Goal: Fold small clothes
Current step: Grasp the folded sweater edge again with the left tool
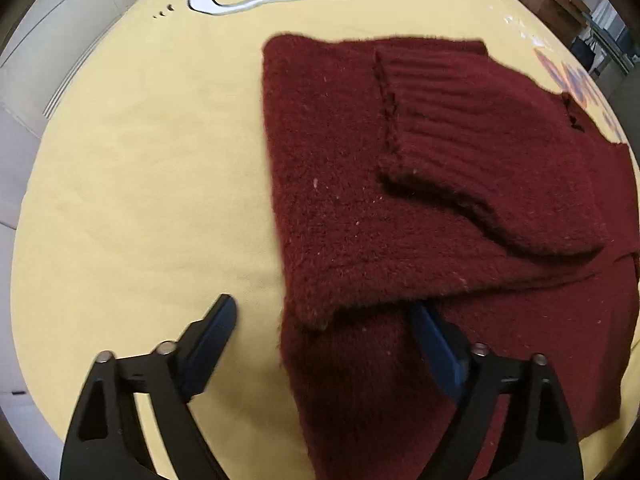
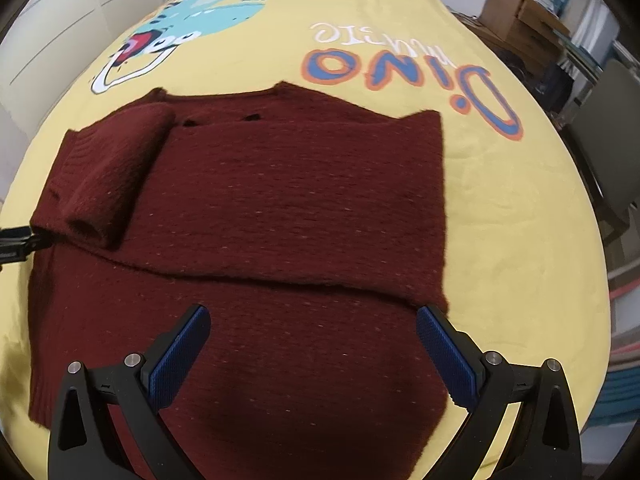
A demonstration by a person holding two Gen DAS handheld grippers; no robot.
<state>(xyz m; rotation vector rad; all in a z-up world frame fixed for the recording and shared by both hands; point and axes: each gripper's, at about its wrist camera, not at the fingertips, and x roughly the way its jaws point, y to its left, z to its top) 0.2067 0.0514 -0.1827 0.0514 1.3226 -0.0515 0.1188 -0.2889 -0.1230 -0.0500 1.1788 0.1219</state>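
A dark red knit sweater (image 1: pixel 400 208) lies partly folded on the yellow cloth, its upper part doubled over the lower part and a ribbed sleeve (image 1: pixel 472 128) laid on top. My left gripper (image 1: pixel 324 312) is open at the sweater's left edge, the fold's corner between its fingers, the right finger partly under the fabric. In the right wrist view the sweater (image 2: pixel 280 200) fills the middle. My right gripper (image 2: pixel 312 320) is open just above the lower layer, near the fold's right end. The left gripper (image 2: pixel 16 240) shows at the left edge.
The yellow cloth (image 2: pixel 500 220) with a dinosaur print (image 2: pixel 208 4) and "Dino" lettering (image 2: pixel 400 68) covers the table. Cardboard boxes (image 2: pixel 516 12) and a grey chair (image 2: pixel 612 132) stand off to the right. White cabinets (image 1: pixel 52 52) are on the left.
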